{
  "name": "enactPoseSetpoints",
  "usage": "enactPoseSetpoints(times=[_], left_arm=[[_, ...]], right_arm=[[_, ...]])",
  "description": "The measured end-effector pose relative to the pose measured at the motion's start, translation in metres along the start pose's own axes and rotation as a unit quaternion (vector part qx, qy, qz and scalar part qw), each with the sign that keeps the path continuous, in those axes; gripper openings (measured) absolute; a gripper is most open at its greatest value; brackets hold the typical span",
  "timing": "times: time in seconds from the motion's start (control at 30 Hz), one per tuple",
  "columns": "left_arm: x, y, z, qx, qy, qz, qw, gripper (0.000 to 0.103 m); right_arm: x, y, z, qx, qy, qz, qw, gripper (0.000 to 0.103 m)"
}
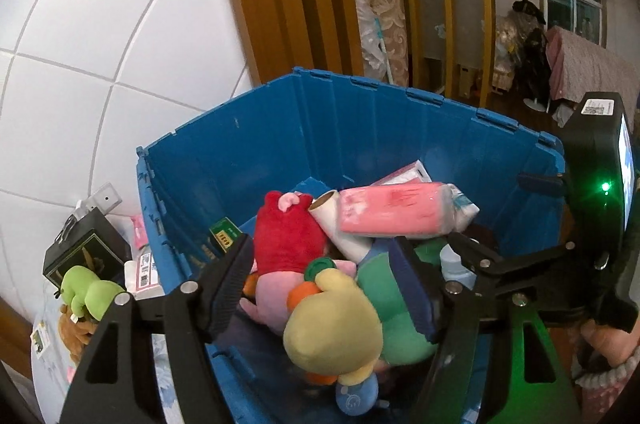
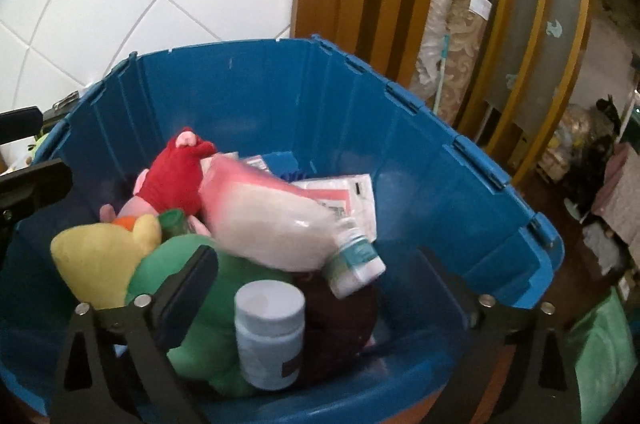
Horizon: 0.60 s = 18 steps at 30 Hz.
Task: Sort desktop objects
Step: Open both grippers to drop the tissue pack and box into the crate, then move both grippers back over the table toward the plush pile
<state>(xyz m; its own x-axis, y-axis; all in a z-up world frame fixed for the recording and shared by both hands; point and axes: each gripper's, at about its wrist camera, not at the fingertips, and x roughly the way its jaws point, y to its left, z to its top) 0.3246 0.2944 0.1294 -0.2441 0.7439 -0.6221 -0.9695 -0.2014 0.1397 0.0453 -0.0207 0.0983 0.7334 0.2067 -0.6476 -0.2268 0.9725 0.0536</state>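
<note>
A blue plastic crate (image 1: 320,128) (image 2: 280,104) holds several sorted things. In it lie a red and pink plush (image 1: 288,236) (image 2: 176,176), a yellow plush (image 1: 332,332) (image 2: 96,260) on a green plush (image 2: 200,312), a blurred pink packet (image 1: 392,210) (image 2: 256,216), a cardboard tube (image 1: 340,228) and a white bottle (image 2: 270,336). My left gripper (image 1: 324,288) is open over the crate, empty, jaws on either side of the yellow plush. My right gripper (image 2: 324,288) is open and empty above the white bottle.
Left of the crate, on a light patterned cloth (image 1: 44,344), stand a black box (image 1: 86,252), a green plush (image 1: 88,292) and small white packets (image 1: 144,276). A white tiled wall (image 1: 100,44) is behind. Wooden panels and rolled carpets (image 1: 380,4) stand beyond.
</note>
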Motion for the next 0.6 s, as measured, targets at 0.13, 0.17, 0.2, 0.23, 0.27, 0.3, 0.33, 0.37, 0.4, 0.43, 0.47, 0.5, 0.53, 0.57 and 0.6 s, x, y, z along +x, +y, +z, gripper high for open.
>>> enactPoseSetpoints(times=[0.13, 0.17, 0.2, 0.23, 0.27, 0.3, 0.33, 0.37, 0.4, 0.43, 0.47, 0.5, 0.53, 0.57, 0.6], left_arm=[[-0.01, 0.012, -0.006, -0.014, -0.014, 0.005, 0.9998, 0.072], [-0.013, 0.016, -0.008, -0.018, -0.018, 0.009, 0.9996, 0.074], [-0.017, 0.021, -0.01, -0.022, -0.023, 0.013, 0.9994, 0.079], [-0.02, 0.025, -0.013, -0.026, -0.028, 0.017, 0.9991, 0.08], [-0.024, 0.032, -0.016, -0.031, -0.034, 0.021, 0.9987, 0.08], [-0.028, 0.039, -0.02, -0.037, -0.037, 0.024, 0.9983, 0.08], [-0.031, 0.047, -0.023, -0.043, -0.04, 0.026, 0.9979, 0.08], [-0.035, 0.057, -0.028, -0.052, -0.044, 0.029, 0.9973, 0.08], [-0.039, 0.068, -0.032, -0.06, -0.047, 0.032, 0.9965, 0.08], [-0.043, 0.081, -0.039, -0.069, -0.05, 0.037, 0.9956, 0.08], [-0.047, 0.093, -0.046, -0.076, -0.053, 0.04, 0.9949, 0.08], [-0.05, 0.105, -0.051, -0.082, -0.054, 0.044, 0.9942, 0.08], [-0.053, 0.121, -0.06, -0.09, -0.054, 0.051, 0.9931, 0.08], [-0.055, 0.132, -0.067, -0.095, -0.054, 0.057, 0.9925, 0.08], [-0.058, 0.149, -0.076, -0.103, -0.052, 0.066, 0.9911, 0.08]], right_arm=[[-0.005, -0.001, 0.001, 0.004, -0.004, -0.001, 1.0, 0.103], [-0.008, 0.0, 0.001, 0.006, -0.006, 0.0, 1.0, 0.103], [-0.01, 0.001, 0.001, 0.008, -0.009, 0.001, 1.0, 0.103], [-0.014, 0.004, 0.002, 0.008, -0.013, 0.002, 1.0, 0.103], [-0.019, 0.007, 0.002, 0.008, -0.019, 0.003, 1.0, 0.103], [-0.025, 0.011, 0.004, 0.007, -0.026, 0.004, 1.0, 0.103], [-0.031, 0.015, 0.005, 0.005, -0.033, 0.005, 0.999, 0.103], [-0.037, 0.021, 0.007, 0.004, -0.041, 0.006, 0.999, 0.103], [-0.046, 0.027, 0.01, 0.003, -0.05, 0.01, 0.999, 0.103], [-0.052, 0.033, 0.012, 0.002, -0.057, 0.013, 0.998, 0.103], [-0.062, 0.042, 0.015, 0.0, -0.071, 0.018, 0.997, 0.103], [-0.07, 0.05, 0.017, -0.001, -0.081, 0.022, 0.996, 0.103], [-0.078, 0.058, 0.019, -0.002, -0.091, 0.025, 0.996, 0.103], [-0.088, 0.071, 0.023, -0.005, -0.104, 0.031, 0.994, 0.103], [-0.095, 0.081, 0.025, -0.007, -0.112, 0.035, 0.993, 0.103]])
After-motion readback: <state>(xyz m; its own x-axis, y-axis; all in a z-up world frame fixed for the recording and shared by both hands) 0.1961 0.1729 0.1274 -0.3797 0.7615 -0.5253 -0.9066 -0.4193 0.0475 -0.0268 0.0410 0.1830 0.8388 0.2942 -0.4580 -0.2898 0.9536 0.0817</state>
